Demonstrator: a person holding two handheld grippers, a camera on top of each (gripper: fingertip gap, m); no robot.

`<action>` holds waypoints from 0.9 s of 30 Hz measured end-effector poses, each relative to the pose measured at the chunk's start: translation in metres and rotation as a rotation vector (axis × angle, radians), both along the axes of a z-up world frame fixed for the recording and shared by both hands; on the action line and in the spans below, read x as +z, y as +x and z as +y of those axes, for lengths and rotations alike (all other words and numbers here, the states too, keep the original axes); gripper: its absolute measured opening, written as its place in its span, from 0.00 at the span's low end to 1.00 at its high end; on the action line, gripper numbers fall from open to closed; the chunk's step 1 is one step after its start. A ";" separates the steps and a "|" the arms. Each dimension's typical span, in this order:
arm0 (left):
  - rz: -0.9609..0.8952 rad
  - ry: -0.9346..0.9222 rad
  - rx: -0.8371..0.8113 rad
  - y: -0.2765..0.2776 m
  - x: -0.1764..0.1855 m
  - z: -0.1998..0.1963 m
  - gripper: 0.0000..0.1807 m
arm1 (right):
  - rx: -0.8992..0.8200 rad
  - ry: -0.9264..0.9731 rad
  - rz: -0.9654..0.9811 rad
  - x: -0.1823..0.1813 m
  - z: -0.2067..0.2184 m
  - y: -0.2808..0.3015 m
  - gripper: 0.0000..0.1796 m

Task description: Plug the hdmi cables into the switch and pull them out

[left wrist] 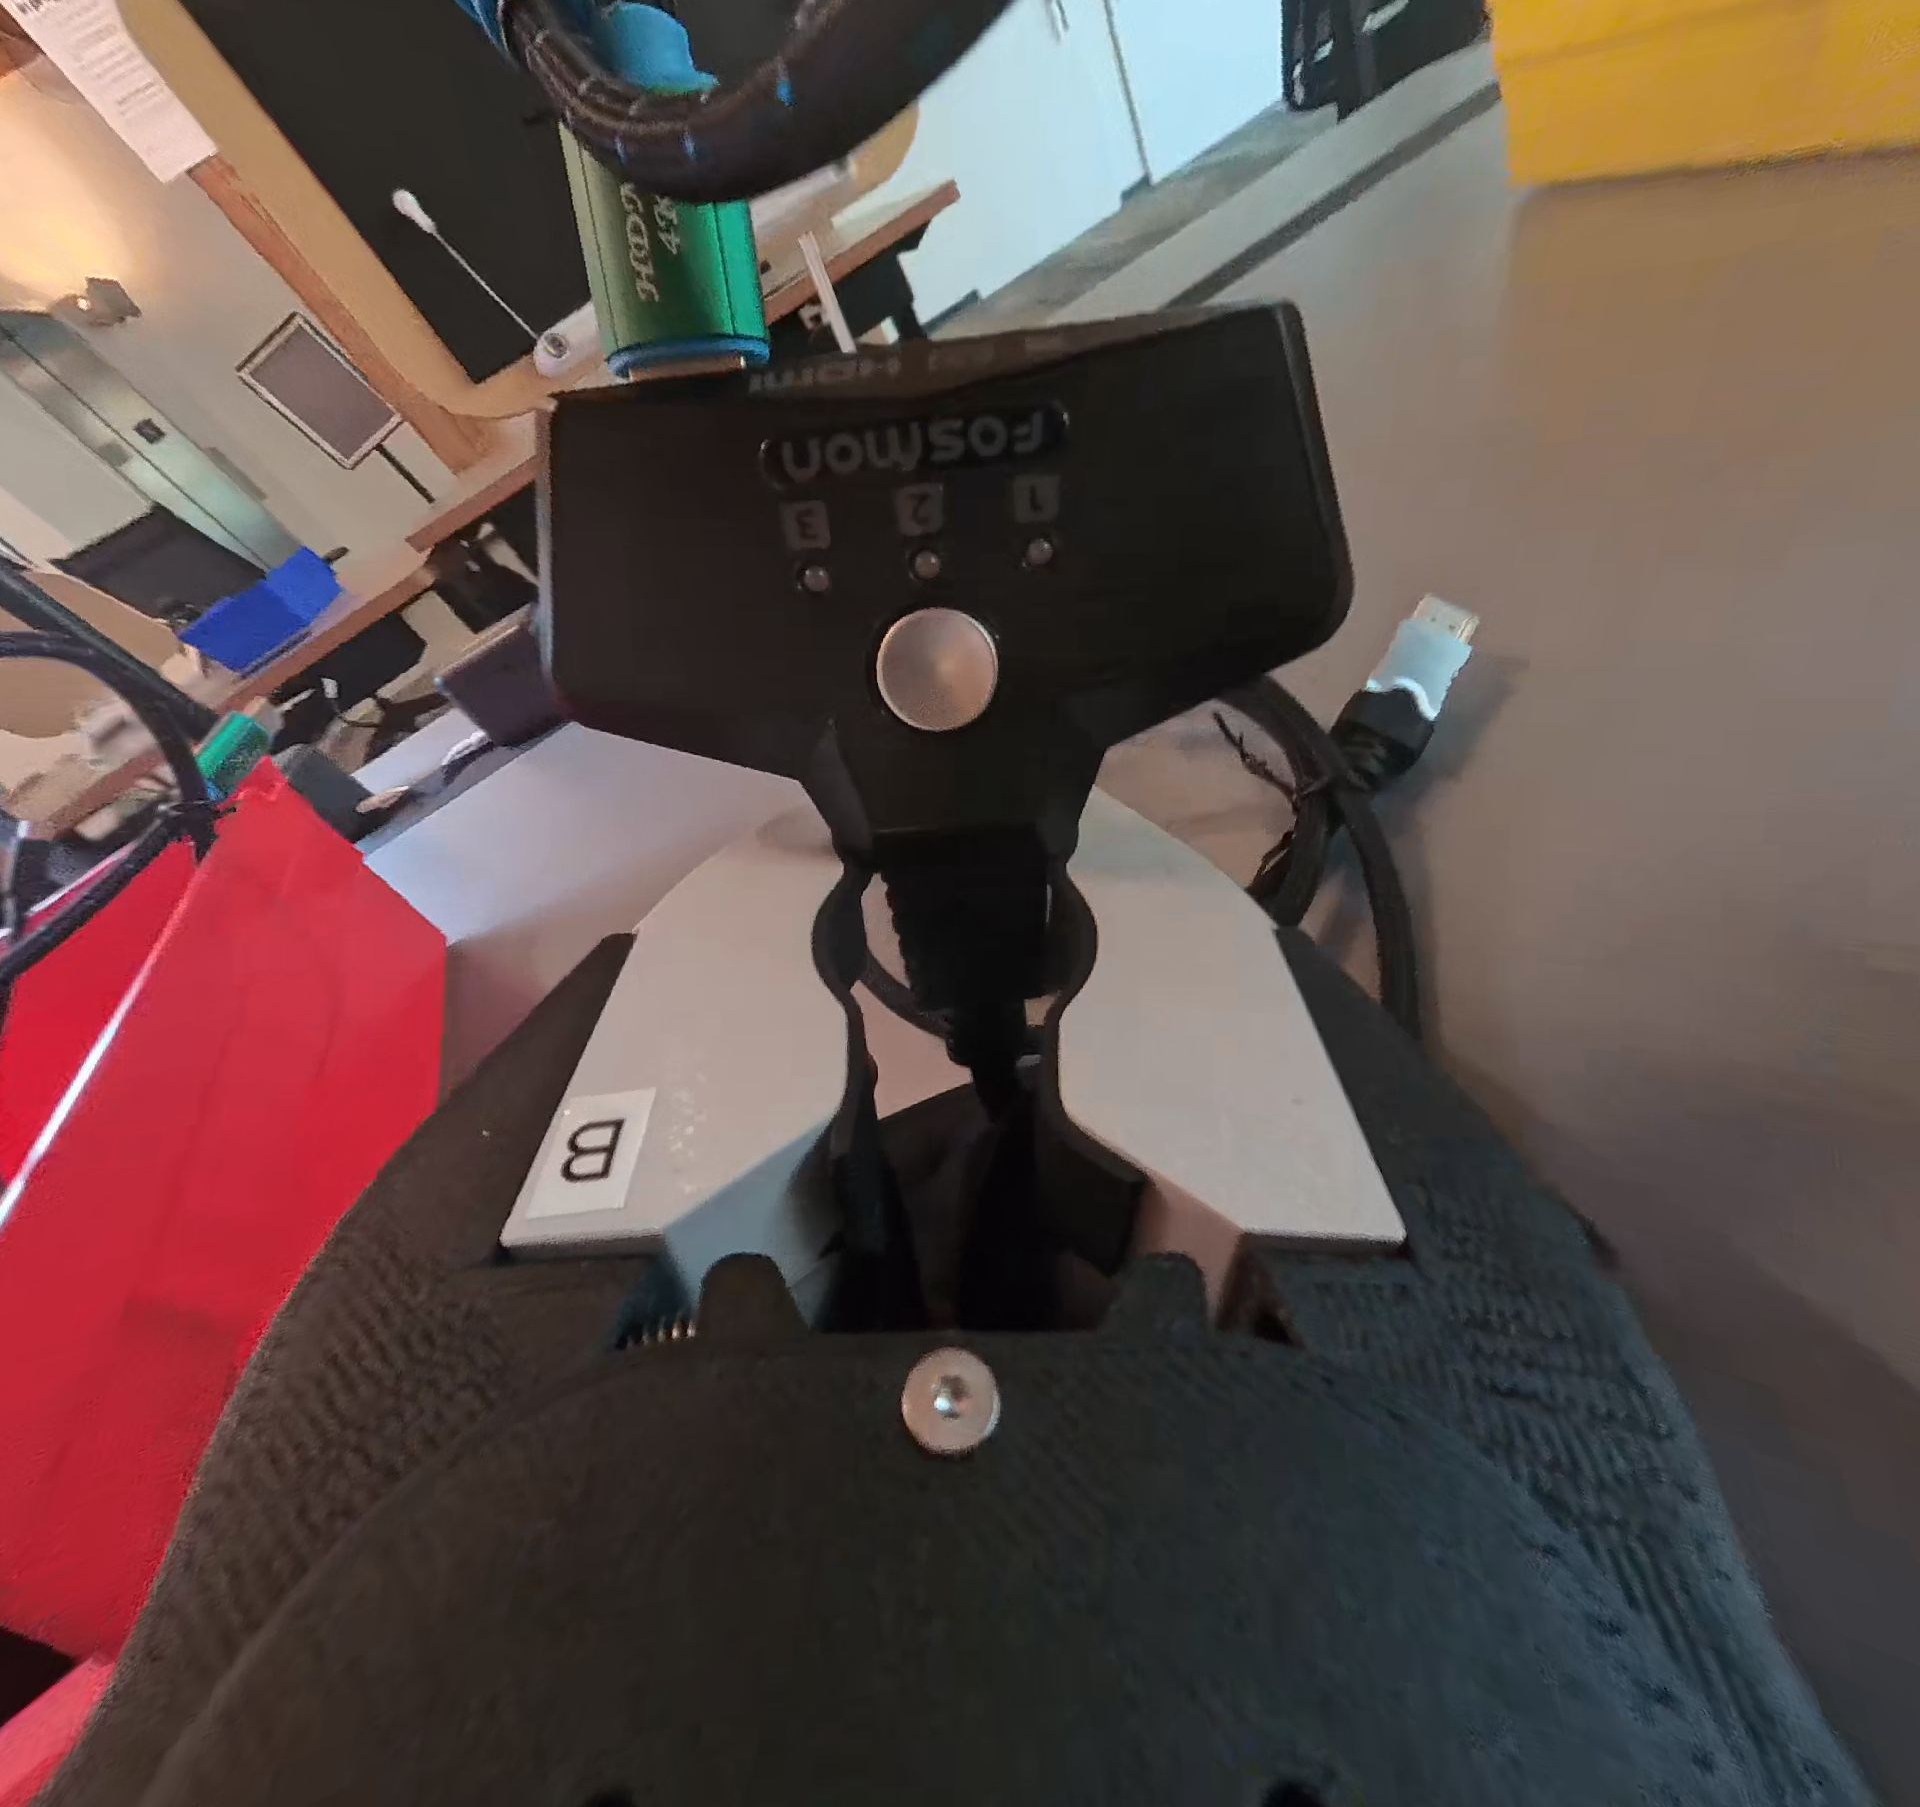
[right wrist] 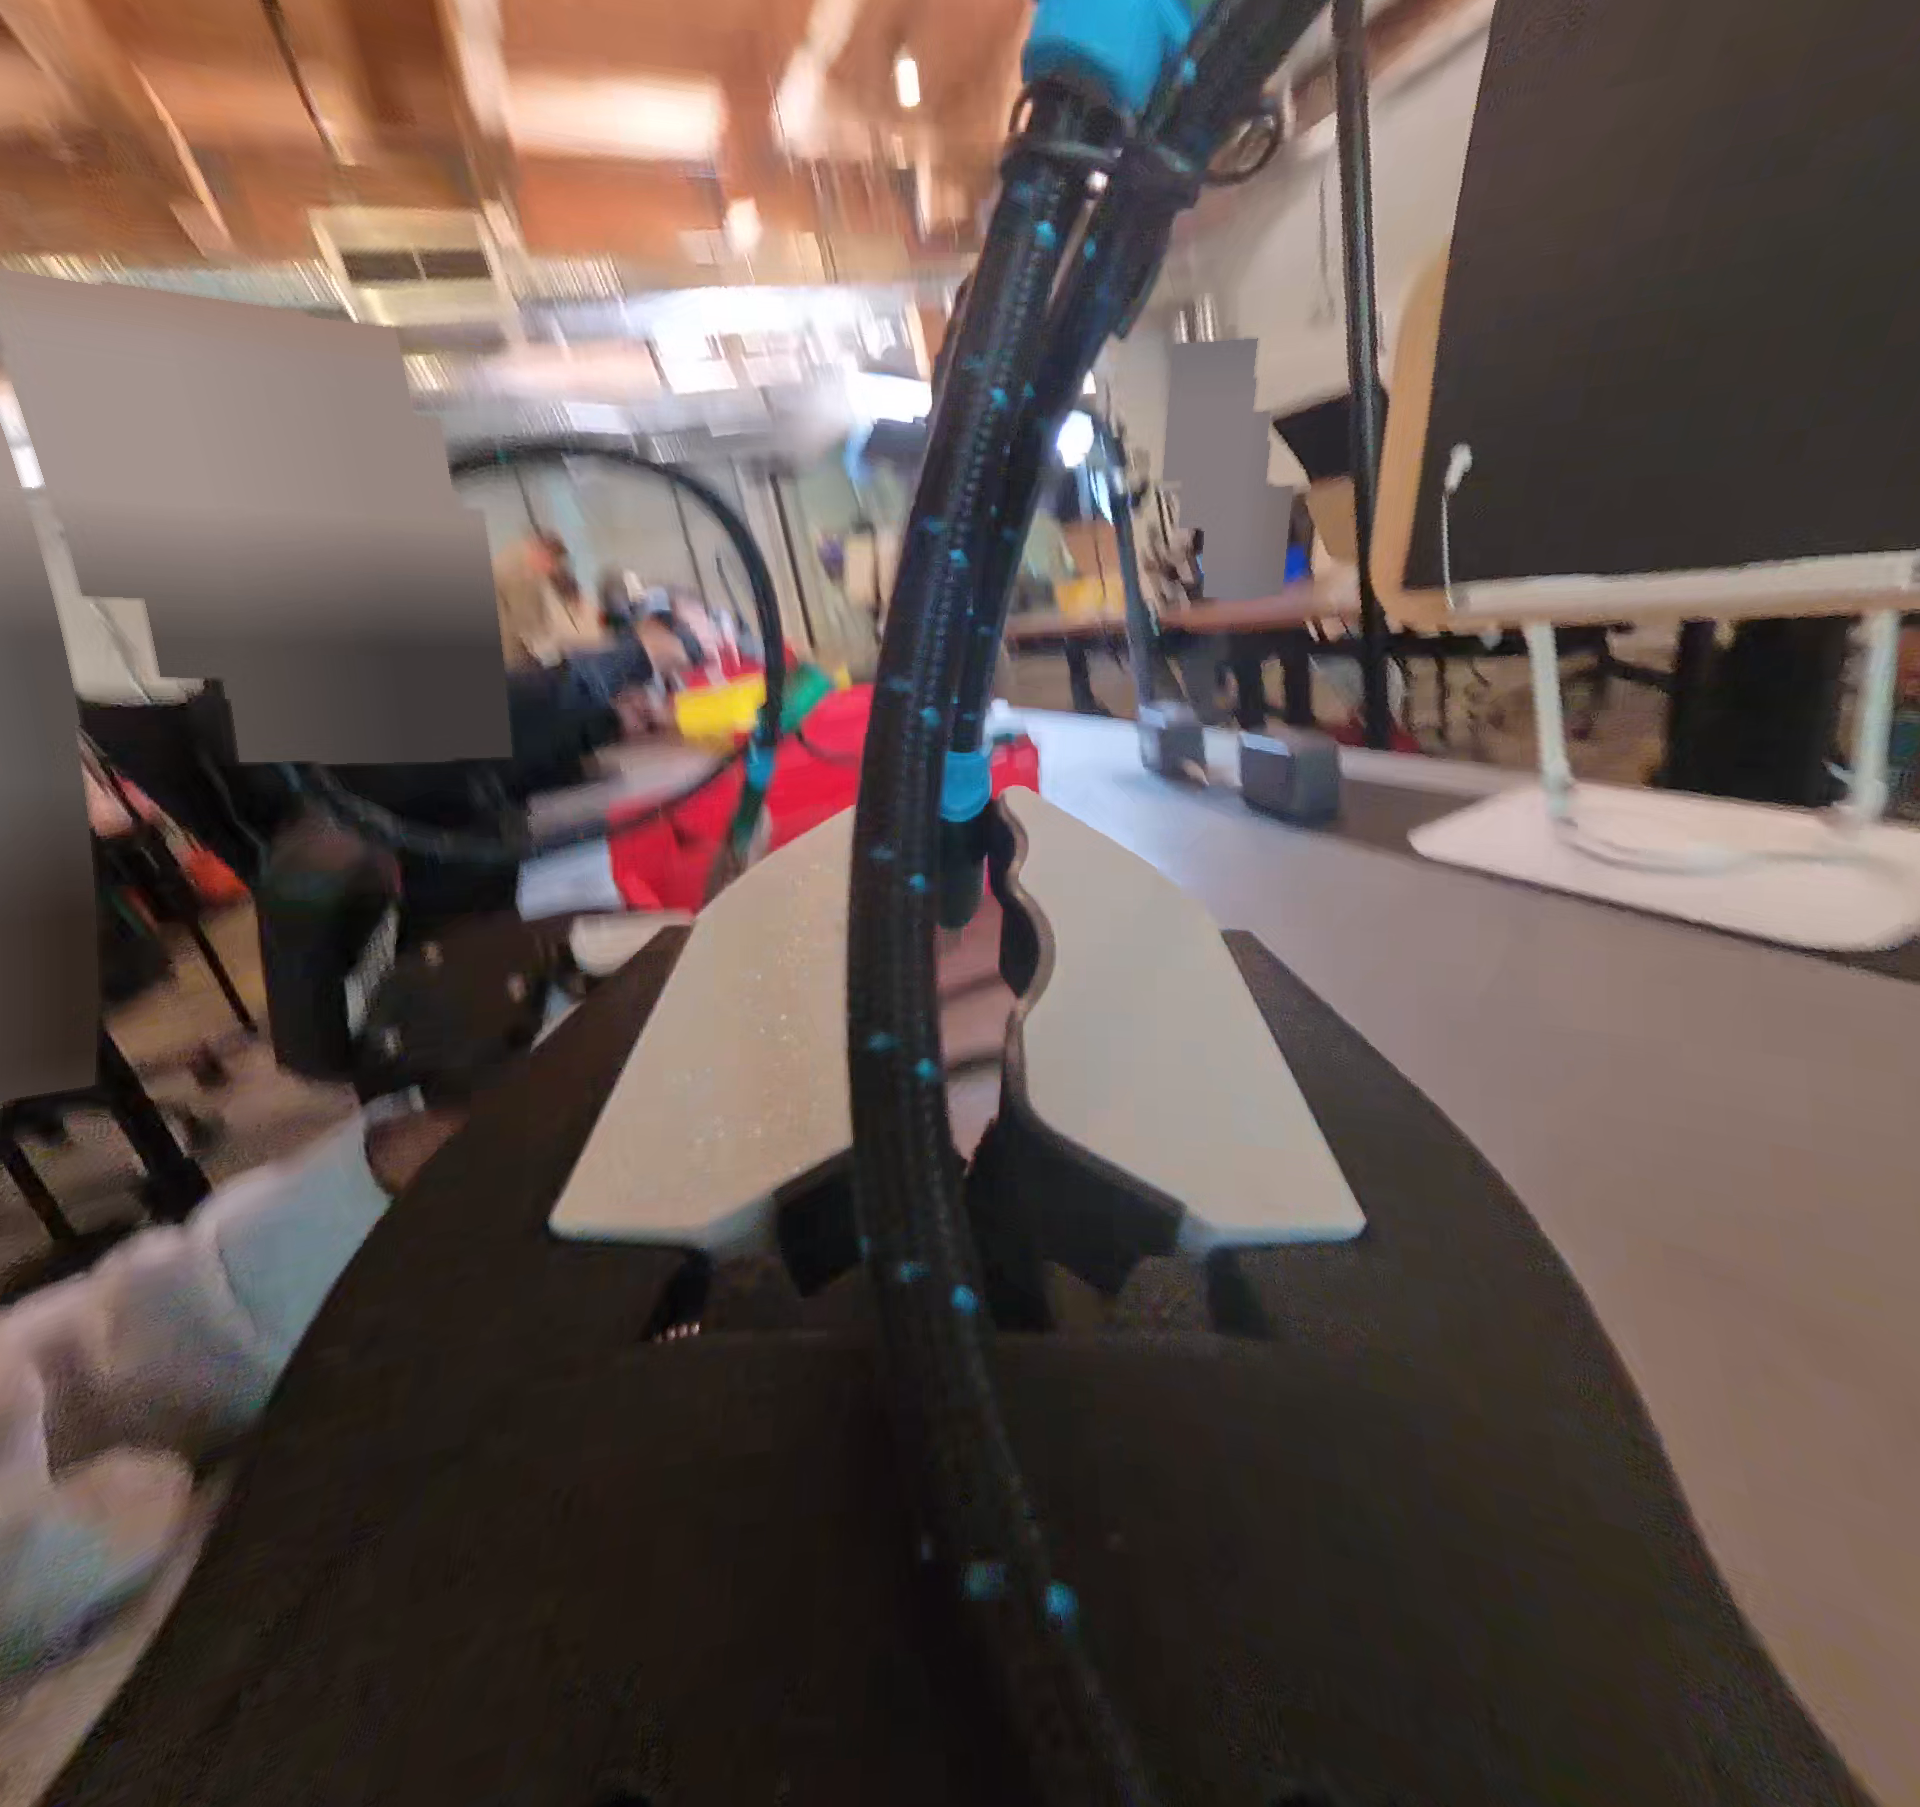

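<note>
Black plastic fills the middle of the left wrist view: the switch (left wrist: 940, 552), its tail cord pinched in our left claw (left wrist: 951, 916). A green plug (left wrist: 675, 292) sits in a port at the switch's upper left edge. A spare silver plug (left wrist: 1418, 661) lies on the grey desk (left wrist: 1662, 407) at right. In the right wrist view, our right claw (right wrist: 961, 884) is pressed around a braided cable (right wrist: 914, 822). We judge the cable stiff and springy, the switch light, so the rigid plug housing offers the surest hold.
</note>
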State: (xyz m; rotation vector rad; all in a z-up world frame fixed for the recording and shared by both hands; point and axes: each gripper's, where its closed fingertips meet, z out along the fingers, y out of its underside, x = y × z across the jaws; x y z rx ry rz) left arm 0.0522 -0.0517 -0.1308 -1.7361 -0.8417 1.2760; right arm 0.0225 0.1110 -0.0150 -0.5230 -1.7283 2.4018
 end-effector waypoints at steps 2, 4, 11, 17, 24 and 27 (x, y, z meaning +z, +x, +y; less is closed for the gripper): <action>0.021 0.061 -0.030 0.003 0.006 -0.001 0.17 | -0.028 0.162 -0.001 -0.016 0.011 0.011 0.07; 0.051 0.110 -0.051 0.007 0.013 -0.002 0.17 | -0.041 0.289 -0.042 -0.028 0.032 0.019 0.07; 0.078 0.230 -0.106 0.012 0.023 -0.006 0.17 | -0.323 0.701 -0.221 -0.051 0.181 0.008 0.07; 0.064 0.259 -0.100 0.010 0.023 -0.009 0.17 | -0.553 1.445 -0.327 -0.077 0.328 -0.029 0.07; 0.052 0.241 -0.095 0.009 0.021 -0.008 0.17 | -0.163 1.827 -0.286 -0.107 0.362 -0.041 0.07; 0.055 0.244 -0.098 0.009 0.021 -0.008 0.17 | -0.101 1.854 -0.353 -0.112 0.371 -0.050 0.07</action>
